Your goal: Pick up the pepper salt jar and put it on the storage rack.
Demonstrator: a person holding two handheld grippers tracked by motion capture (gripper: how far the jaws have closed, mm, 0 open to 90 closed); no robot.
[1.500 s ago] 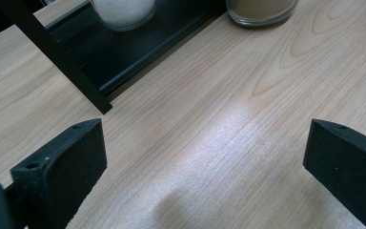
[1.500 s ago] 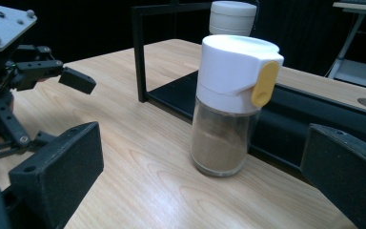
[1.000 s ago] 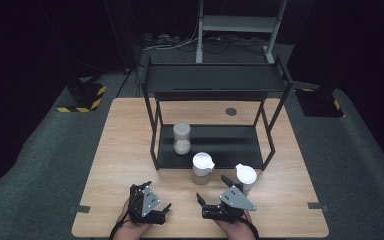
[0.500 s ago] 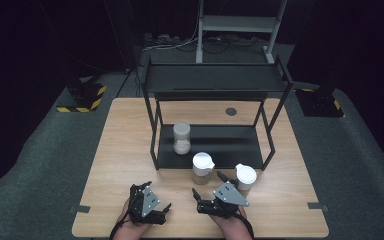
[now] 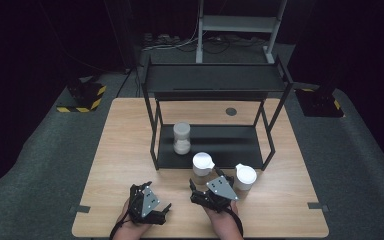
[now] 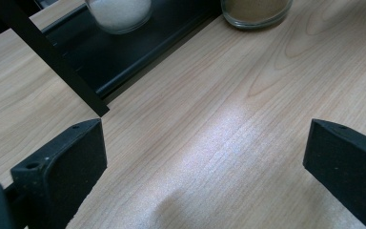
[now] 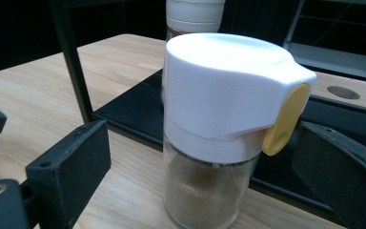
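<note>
Right tongs closing around the shaker — not gripping — left tongs released.

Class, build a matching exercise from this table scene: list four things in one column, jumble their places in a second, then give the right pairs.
Things
1. jar with white contents
2. jar with brown contents
3. left gripper
4. round hole

Places
A. between the right gripper's open jaws
B. in the tabletop behind the rack
C. on the rack's bottom shelf
D. over bare wood, jaws apart

Pairs: 1-C, 2-A, 3-D, 4-B
</note>
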